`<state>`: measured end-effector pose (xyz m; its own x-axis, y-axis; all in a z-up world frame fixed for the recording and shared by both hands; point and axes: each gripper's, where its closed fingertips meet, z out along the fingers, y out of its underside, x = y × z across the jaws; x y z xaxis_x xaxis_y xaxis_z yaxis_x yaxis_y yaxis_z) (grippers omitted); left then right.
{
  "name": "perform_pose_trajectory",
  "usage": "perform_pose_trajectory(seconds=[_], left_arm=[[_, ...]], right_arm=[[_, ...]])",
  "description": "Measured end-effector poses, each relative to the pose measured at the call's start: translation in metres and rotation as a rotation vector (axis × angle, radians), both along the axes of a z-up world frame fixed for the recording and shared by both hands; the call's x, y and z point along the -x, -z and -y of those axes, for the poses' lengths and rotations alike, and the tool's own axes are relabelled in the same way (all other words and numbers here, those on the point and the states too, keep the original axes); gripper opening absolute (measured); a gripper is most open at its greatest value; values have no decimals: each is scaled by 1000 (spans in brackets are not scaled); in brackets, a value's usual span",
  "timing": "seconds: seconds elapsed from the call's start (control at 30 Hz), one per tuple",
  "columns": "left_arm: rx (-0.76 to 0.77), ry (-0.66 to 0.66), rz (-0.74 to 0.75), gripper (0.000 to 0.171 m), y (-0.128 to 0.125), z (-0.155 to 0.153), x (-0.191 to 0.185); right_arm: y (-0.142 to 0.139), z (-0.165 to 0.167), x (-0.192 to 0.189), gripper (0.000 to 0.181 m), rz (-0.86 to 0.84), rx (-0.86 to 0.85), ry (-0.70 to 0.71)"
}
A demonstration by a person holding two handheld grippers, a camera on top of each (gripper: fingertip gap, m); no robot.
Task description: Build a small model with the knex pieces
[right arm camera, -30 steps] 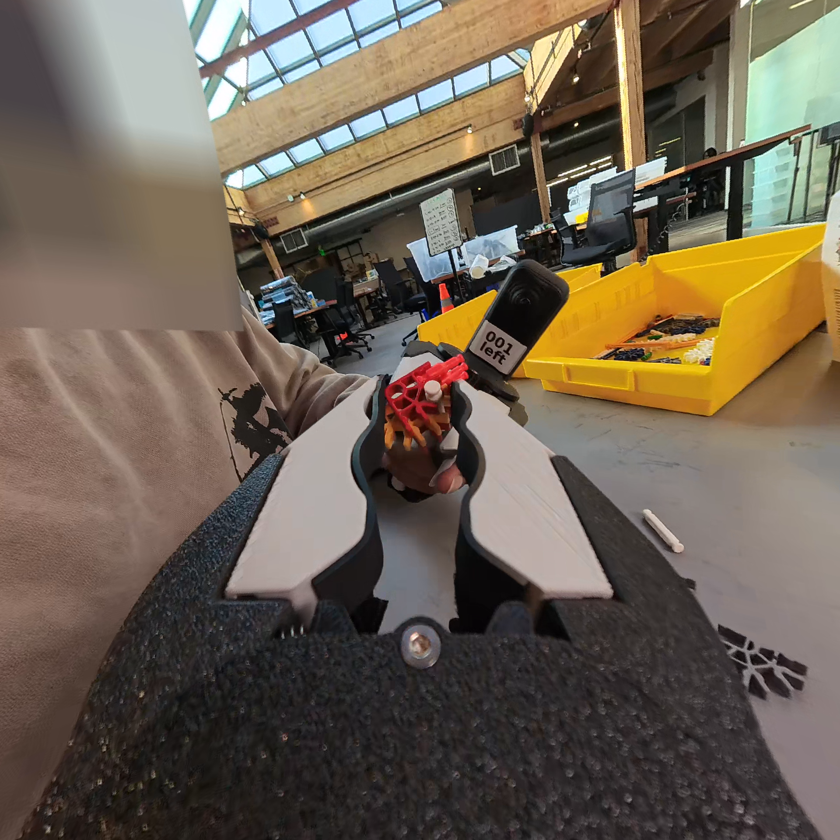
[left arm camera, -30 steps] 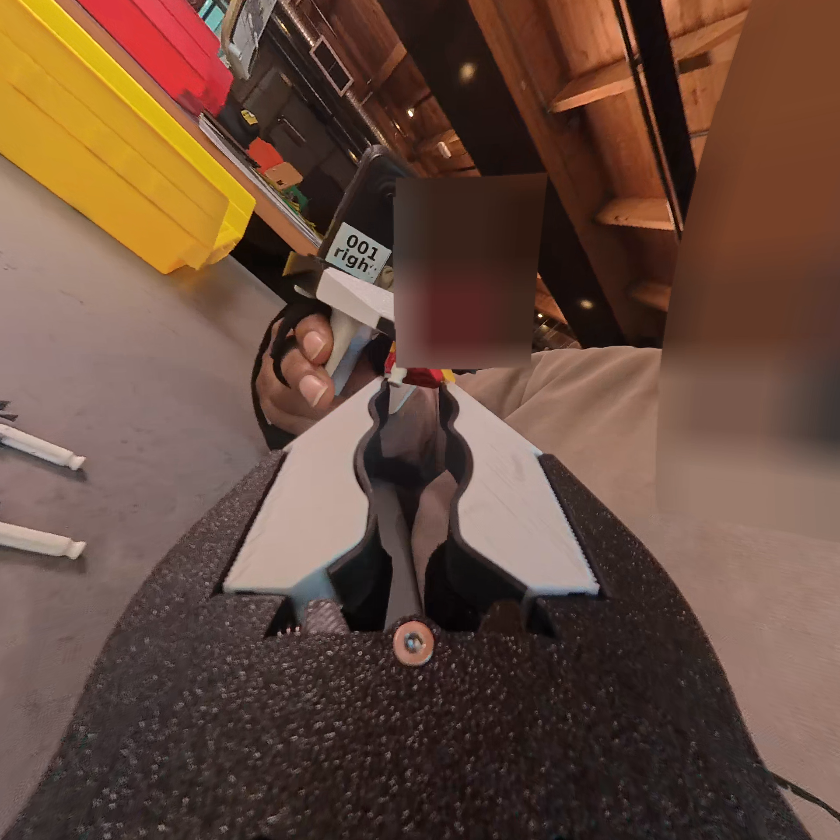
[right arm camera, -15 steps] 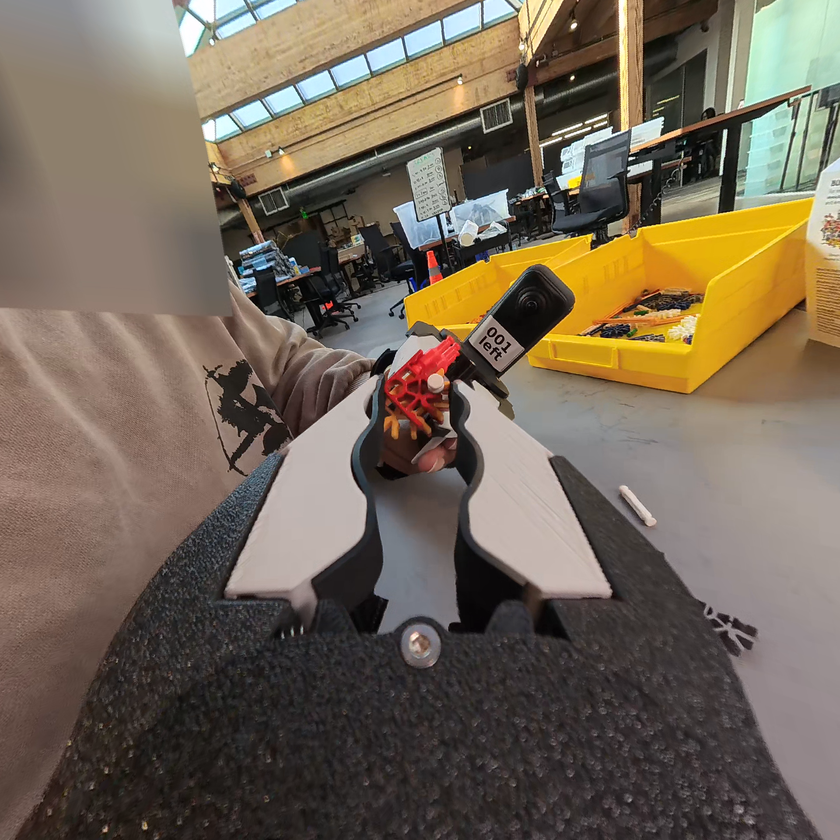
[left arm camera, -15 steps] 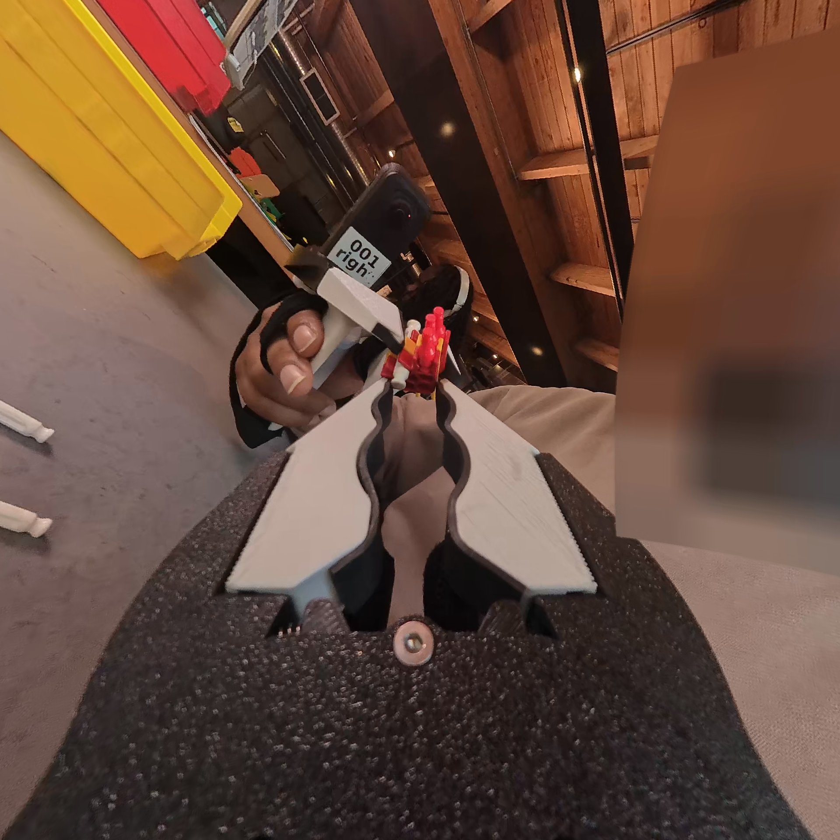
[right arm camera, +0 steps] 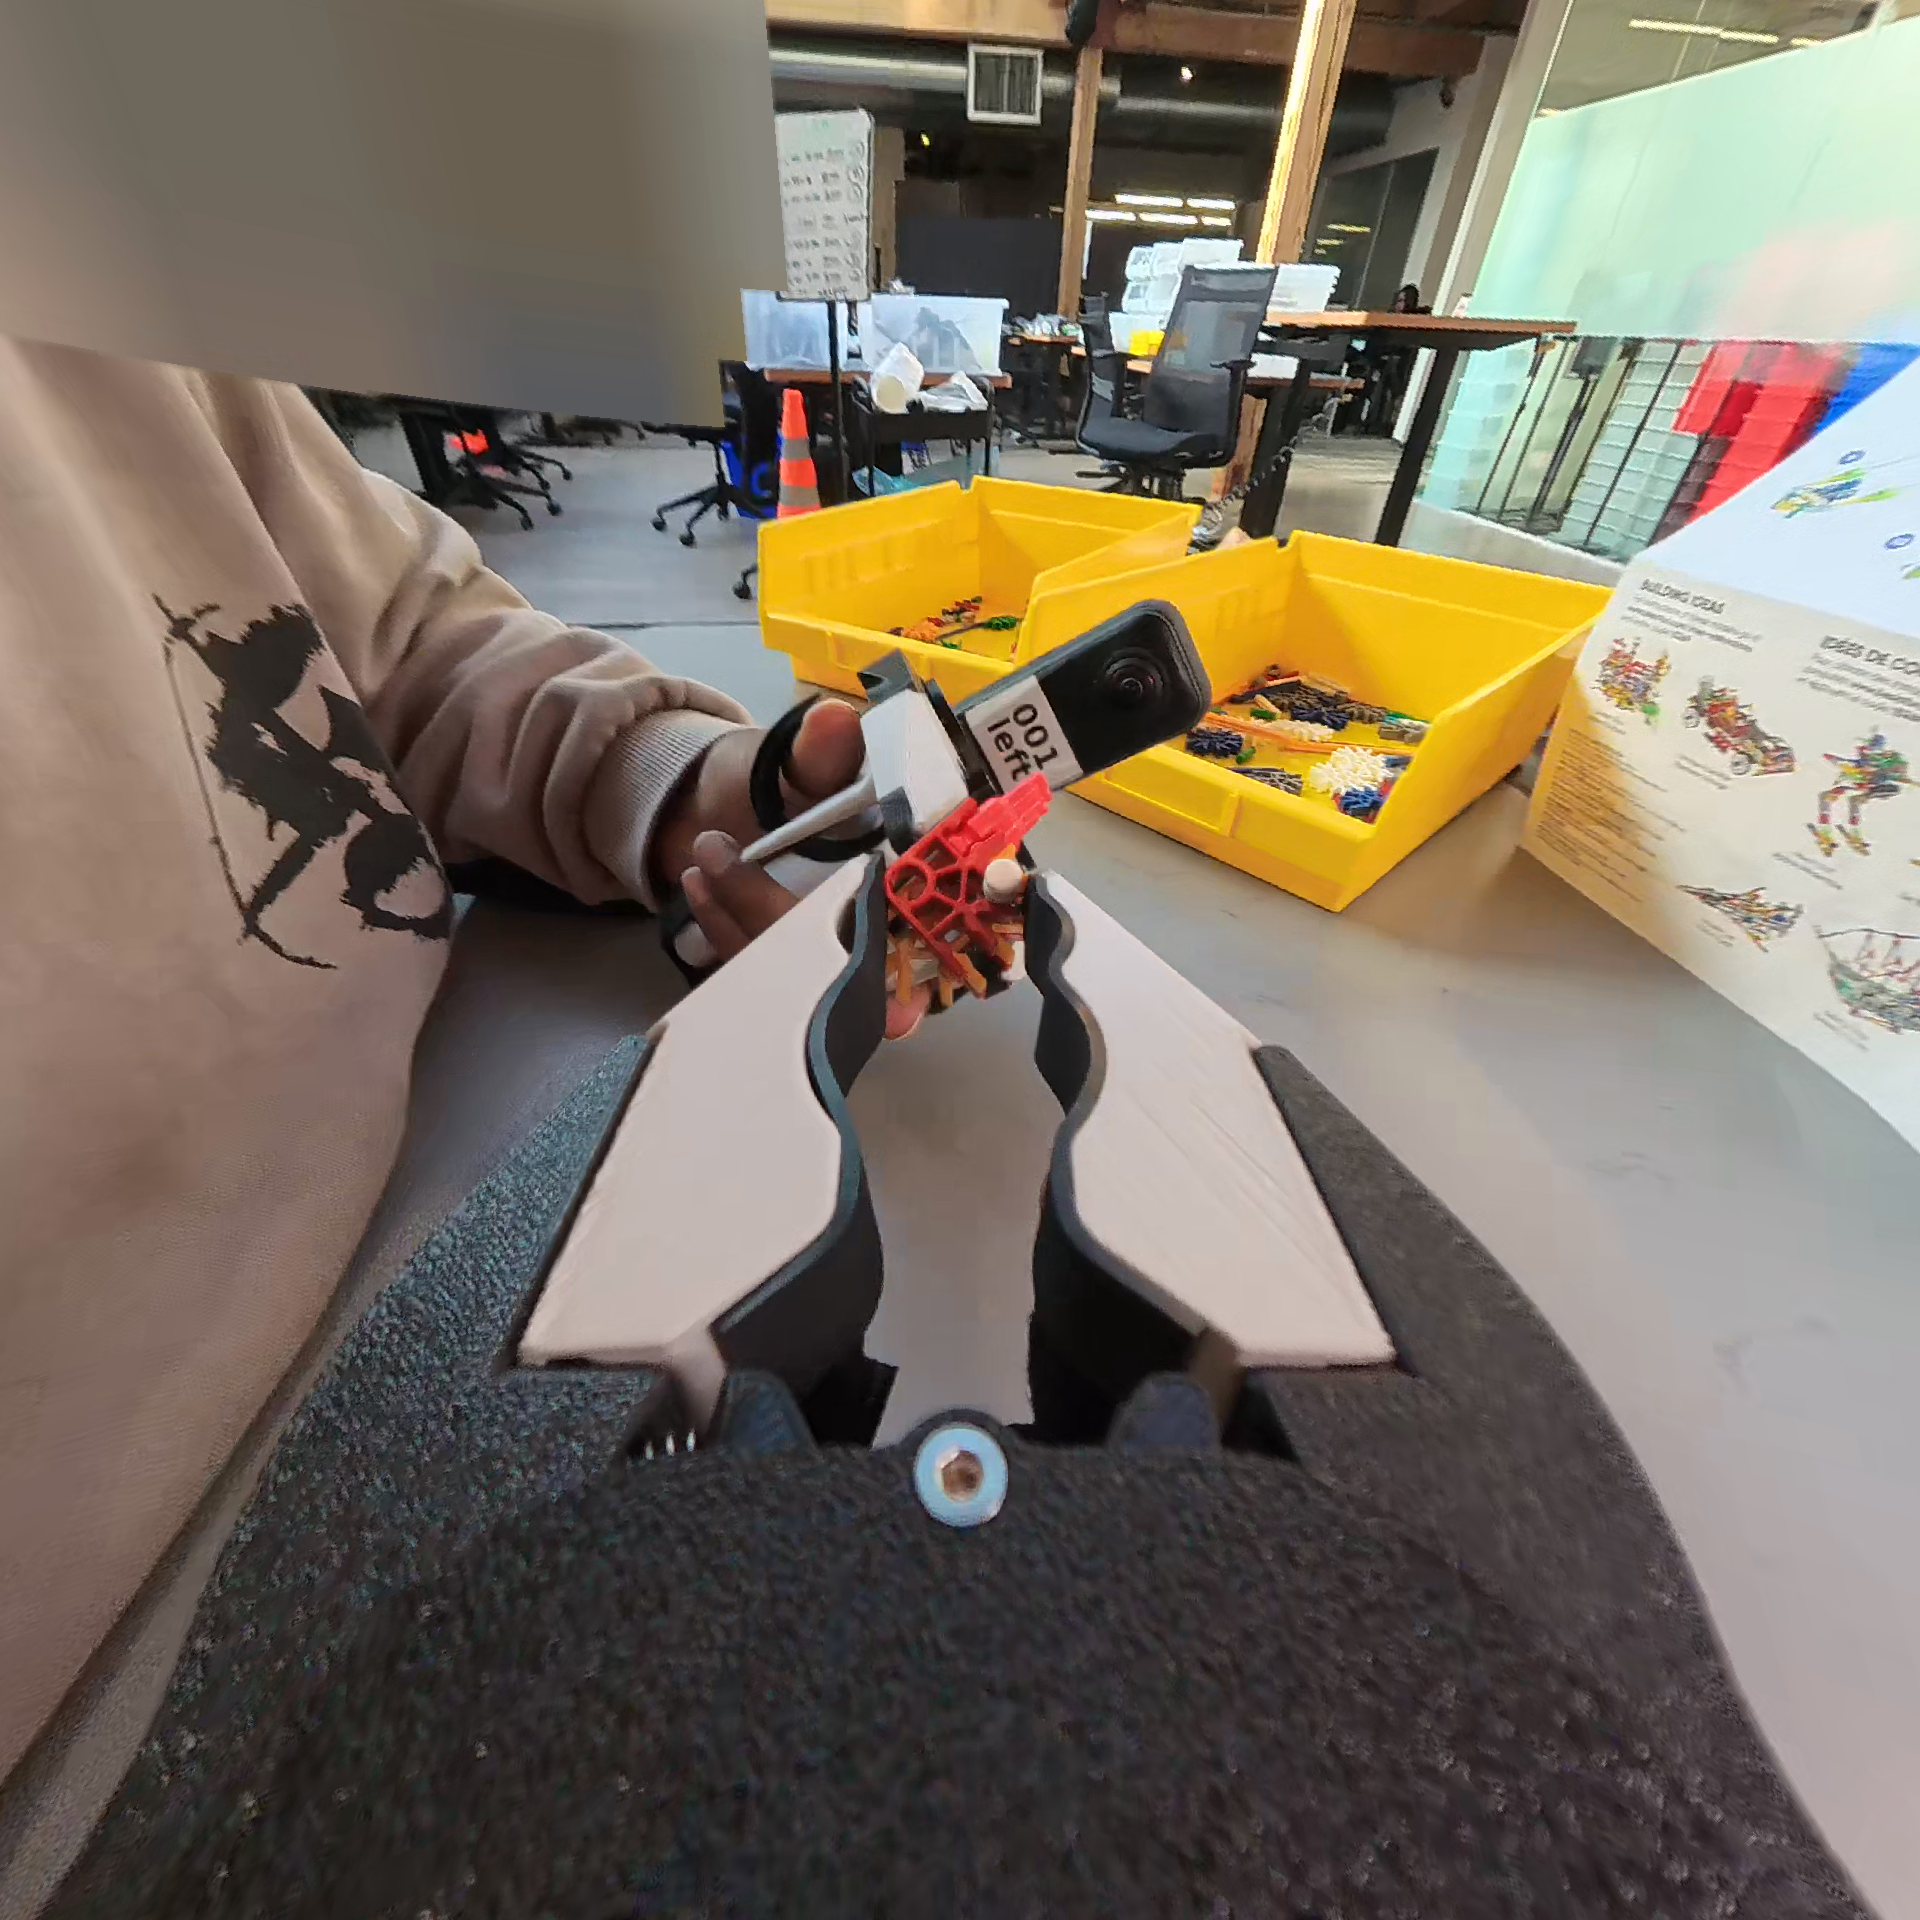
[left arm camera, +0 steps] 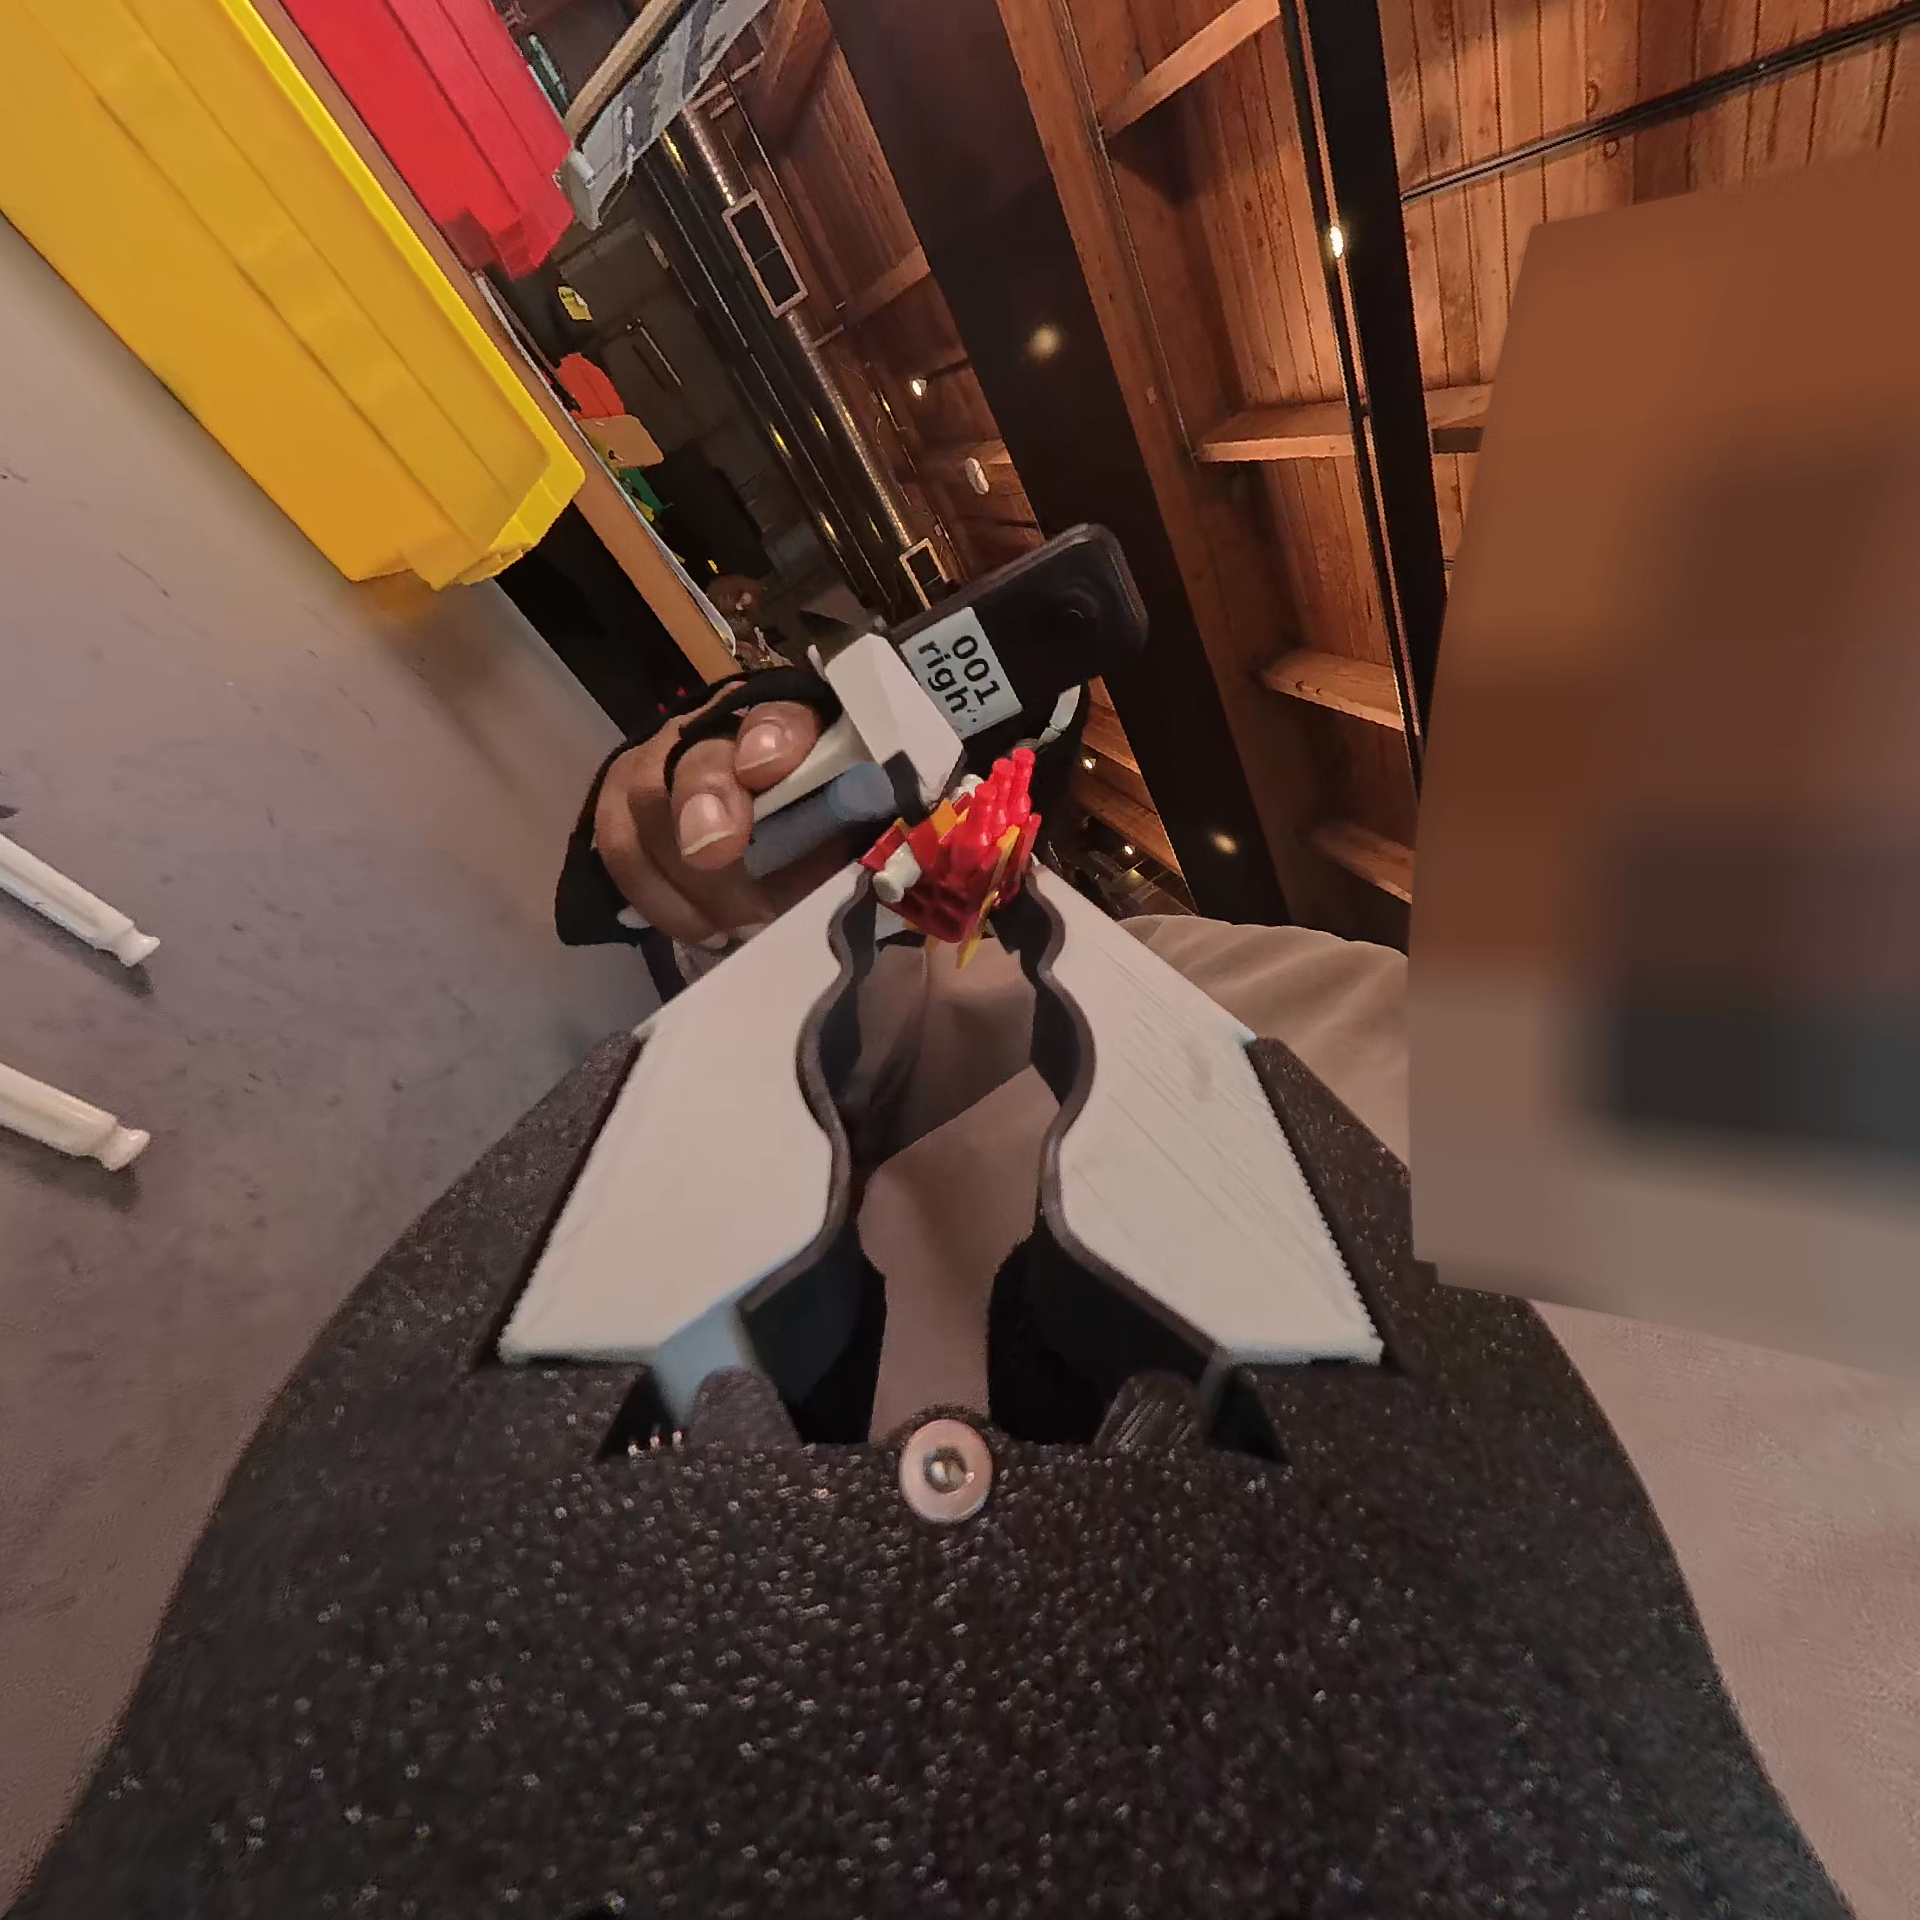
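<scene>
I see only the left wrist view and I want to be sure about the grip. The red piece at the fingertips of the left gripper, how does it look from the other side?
Observer: In the right wrist view the red piece is a flat, fan-shaped connector with open cells.
Operator: Is something attached to it?
Observer: A white rod end sits beside it, and orange pieces hang below, all between the tips of the right gripper.
Operator: What is farther on the table?
Observer: An open yellow bin with loose small pieces of several colours inside.
</scene>
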<state>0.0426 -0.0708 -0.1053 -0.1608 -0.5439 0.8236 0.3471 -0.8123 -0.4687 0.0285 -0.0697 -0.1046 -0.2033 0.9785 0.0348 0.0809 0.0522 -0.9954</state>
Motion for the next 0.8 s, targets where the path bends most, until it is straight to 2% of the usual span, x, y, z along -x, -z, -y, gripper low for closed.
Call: perform_pose_trajectory(seconds=[0.1,0.2,0.4,0.5,0.8], left_arm=[[7,-36,-69,36,8,-5,1],[-18,-80,-170,32,19,-9,0],[11,-40,-136,31,23,-9,3],[22,10,-94,30,21,-5,1],[25,138,30,30,7,8,-5]], right_arm=[[11,-5,3,23,58,-124,66],[22,-8,8,23,113,-236,121],[26,-8,11,20,159,-384,169],[24,-4,10,19,159,-406,159],[10,10,5,18,103,-323,77]])
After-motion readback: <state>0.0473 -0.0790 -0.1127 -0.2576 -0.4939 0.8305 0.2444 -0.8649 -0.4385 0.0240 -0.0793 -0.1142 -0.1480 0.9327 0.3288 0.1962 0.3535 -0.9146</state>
